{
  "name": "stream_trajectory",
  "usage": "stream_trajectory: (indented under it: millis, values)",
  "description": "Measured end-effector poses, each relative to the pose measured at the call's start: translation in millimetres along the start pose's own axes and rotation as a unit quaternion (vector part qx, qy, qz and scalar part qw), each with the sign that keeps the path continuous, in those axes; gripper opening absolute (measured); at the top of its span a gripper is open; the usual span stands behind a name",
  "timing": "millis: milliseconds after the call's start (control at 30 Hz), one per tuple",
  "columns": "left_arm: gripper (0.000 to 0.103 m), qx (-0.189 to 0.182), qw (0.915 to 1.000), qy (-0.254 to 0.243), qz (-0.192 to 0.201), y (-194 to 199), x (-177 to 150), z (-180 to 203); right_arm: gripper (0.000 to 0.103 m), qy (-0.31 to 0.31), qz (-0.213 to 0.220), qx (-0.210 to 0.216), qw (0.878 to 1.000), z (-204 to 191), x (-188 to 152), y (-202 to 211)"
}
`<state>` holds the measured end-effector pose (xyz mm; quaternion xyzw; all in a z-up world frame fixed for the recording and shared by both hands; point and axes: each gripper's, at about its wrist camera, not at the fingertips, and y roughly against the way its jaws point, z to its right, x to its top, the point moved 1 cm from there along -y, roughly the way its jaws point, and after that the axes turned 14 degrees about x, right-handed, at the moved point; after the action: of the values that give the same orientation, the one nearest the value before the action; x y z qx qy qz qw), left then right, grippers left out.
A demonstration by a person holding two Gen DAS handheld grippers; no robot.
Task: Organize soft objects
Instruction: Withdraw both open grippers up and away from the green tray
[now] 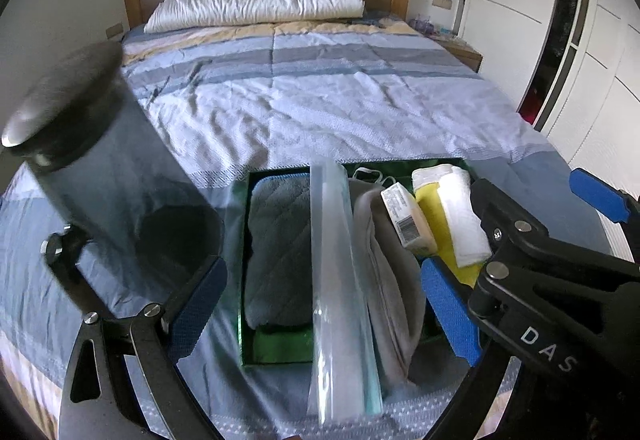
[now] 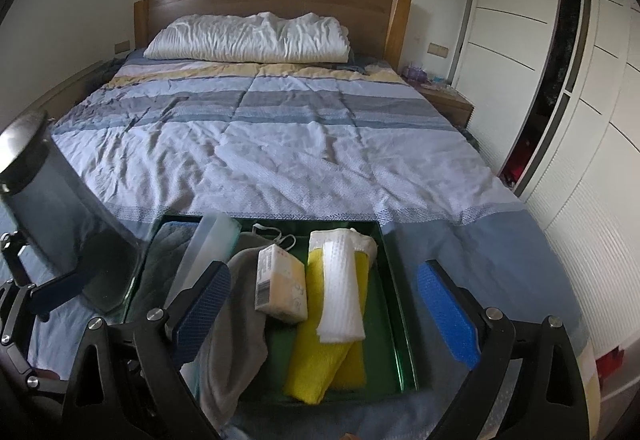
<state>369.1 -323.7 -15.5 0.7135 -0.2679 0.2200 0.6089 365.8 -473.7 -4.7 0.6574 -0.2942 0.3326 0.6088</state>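
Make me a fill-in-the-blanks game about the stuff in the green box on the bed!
1. The white cloth lies on top of the ___ towel.
2. The green box sits on the ___.
3. The pillow by the headboard is ___.
4. Both pairs of tongs, left and right, are ___.

Missing words: yellow; bed; white; open

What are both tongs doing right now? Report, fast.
Left tongs: open, clamped on nothing.
Right tongs: open, empty, pointed at the green rectangular tray.
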Motion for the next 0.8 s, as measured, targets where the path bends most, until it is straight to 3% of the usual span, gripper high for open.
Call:
stream_trajectory:
  millis: [367,800]
  values:
    - [0.095,-0.013,0.9994,0.006,0.03,58,-27,-46,0.1,-0.009,0.032,0.0,0.999,-42,-25,77]
    - [0.095,0.007,0.9987,0.034,0.038,106,-78,-125,0.101,0.01,0.048,0.009,0.999,-121,-66,154]
